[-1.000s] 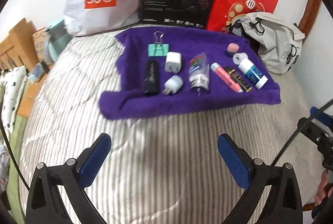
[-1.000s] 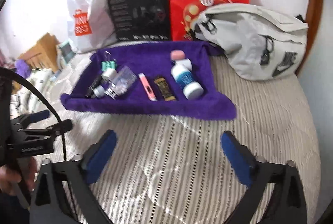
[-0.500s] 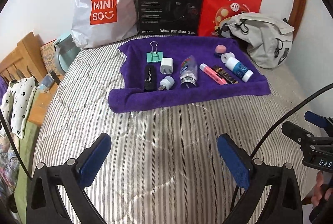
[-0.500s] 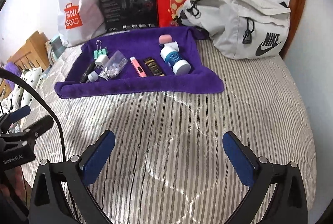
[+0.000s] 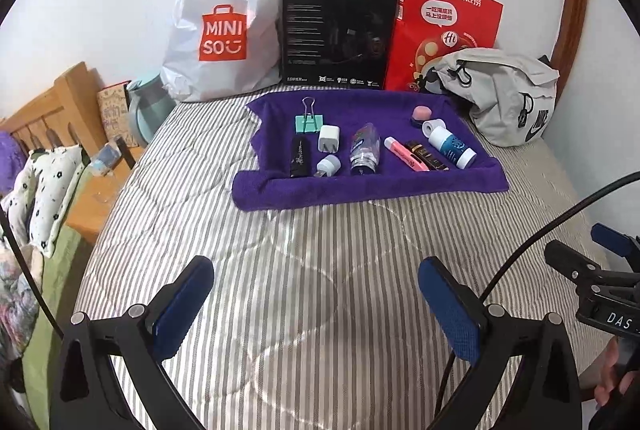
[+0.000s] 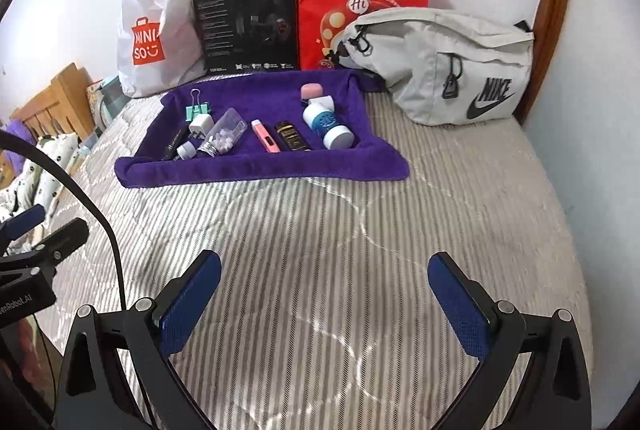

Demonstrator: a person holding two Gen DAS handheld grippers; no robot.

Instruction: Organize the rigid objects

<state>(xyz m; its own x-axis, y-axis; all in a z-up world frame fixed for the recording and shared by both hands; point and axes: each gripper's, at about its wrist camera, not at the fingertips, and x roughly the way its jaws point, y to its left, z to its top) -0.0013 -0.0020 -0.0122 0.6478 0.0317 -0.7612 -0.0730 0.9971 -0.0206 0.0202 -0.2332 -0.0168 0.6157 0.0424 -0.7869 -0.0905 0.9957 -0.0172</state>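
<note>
Here, in the left wrist view, the left gripper (image 5: 316, 294) hangs over bare striped bedding (image 5: 320, 270) with its blue pads spread wide and nothing between them. Well ahead lies the purple towel (image 5: 360, 186), and on it the small rigid things sit in a rough row: a green binder clip (image 5: 307, 122), a white charger (image 5: 329, 139), a black tube (image 5: 300, 156), a clear bottle (image 5: 365, 149), a pink tube (image 5: 402, 153), a dark gold-lettered stick (image 5: 426, 156) and a white-and-blue bottle (image 5: 452, 146). Behind the towel a white shopping bag (image 5: 220, 30), a black box (image 5: 338, 34) and a red paper bag (image 5: 444, 30) lean on the wall. In the right wrist view, the right gripper (image 6: 324, 302) is likewise spread and empty, also well short of the towel (image 6: 260, 170); a grey waist bag (image 6: 440, 62) rests just to the towel's right. The items appear neatly lined up already, so this looks like either the very start or the close of the sorting; the pictures alone do not settle which. If work remains, the next move calls for reaching forward over the towel's near fold and lowering onto one item without nudging its close neighbours.
</note>
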